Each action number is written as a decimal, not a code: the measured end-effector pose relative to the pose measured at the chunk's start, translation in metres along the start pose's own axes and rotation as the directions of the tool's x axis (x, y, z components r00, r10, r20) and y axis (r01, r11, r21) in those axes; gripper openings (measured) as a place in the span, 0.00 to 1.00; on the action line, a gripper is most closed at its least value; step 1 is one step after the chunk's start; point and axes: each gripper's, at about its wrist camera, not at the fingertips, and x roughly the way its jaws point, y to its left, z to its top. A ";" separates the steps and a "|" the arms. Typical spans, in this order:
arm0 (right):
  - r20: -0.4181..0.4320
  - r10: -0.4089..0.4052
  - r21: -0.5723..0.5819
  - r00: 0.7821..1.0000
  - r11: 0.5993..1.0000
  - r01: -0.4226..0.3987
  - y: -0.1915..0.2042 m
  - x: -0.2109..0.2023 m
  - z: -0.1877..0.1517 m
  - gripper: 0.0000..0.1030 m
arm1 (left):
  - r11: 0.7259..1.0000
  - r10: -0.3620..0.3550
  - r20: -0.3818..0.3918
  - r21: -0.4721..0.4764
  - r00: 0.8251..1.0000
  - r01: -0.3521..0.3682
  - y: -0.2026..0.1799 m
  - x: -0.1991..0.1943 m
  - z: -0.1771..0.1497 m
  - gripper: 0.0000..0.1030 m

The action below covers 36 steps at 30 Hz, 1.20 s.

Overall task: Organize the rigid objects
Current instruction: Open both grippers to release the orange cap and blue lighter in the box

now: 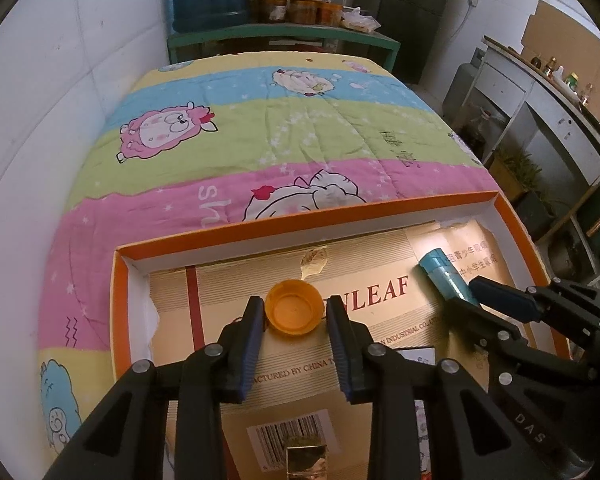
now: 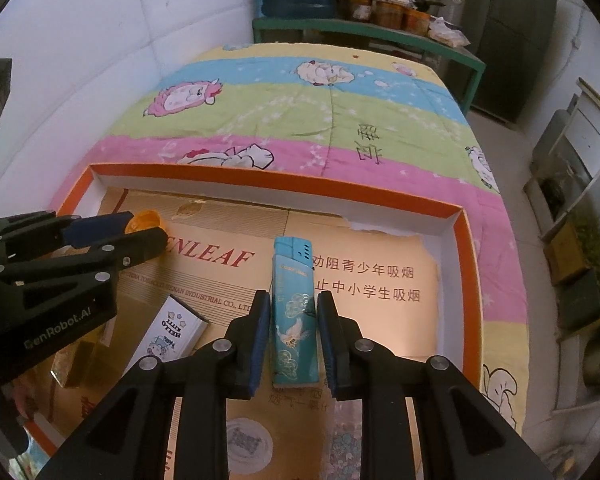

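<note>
Jaws astride cap (image 1: 294,308), lighter (image 2: 293,312).

1. Left gripper (image 1: 294,312): black two-finger tool with blue pads, angled steeply downward. Its jaws stand apart on either side of the orange cap (image 1: 294,309); the left pad sits at the cap's rim and the right pad stands just off it, so no firm grip shows.
2. Right gripper (image 2: 294,320): same build, same steep downward tilt, held just beside the left one. Its jaws stand narrowly apart, flanking the teal lighter (image 2: 294,316), with a thin gap showing at each pad.
3. The two grippers work side by side, close together but apart.
</note>
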 end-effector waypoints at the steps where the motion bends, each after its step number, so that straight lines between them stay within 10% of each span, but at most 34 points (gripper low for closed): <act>1: 0.004 0.001 0.003 1.000 1.000 -0.001 0.000 -0.001 0.000 0.24 | 1.000 -0.001 0.004 0.000 1.000 0.001 0.000 -0.001 0.000 0.36; 7: 0.035 -0.010 0.019 0.999 1.000 0.009 -0.002 -0.017 -0.004 0.32 | 1.000 -0.012 0.039 -0.006 0.999 0.013 -0.001 -0.014 0.000 0.51; 36: 0.150 -0.020 0.068 0.988 0.998 0.010 0.013 -0.109 -0.047 0.38 | 0.998 -0.053 0.194 0.038 0.980 0.046 -0.027 -0.114 -0.043 0.51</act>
